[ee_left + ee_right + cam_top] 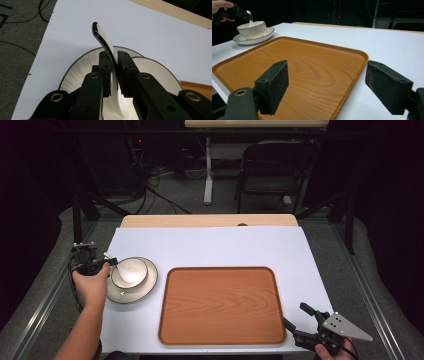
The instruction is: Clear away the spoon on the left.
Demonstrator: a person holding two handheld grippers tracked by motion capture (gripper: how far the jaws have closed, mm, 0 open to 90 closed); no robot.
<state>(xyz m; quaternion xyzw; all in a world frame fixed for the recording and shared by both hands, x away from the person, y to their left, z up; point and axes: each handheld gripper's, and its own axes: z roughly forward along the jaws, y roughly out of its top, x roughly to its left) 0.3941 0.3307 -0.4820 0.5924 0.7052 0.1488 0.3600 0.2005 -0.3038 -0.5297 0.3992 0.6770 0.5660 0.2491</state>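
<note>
On the white bench [225,245] stand one wooden tray [220,305], one saucer [142,290] and one bowl [131,272] on it. The left claw [113,72] pinches one white ceramic spoon [103,40] above the bowl. The right claw [329,87] gapes, holding nothing, beside the tray's corner.

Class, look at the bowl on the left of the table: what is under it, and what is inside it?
Under the bowl sits a plate. Inside stands a white spoon, clamped by the left gripper. The bowl's bottom is hidden by its wall and the gripper.
</note>
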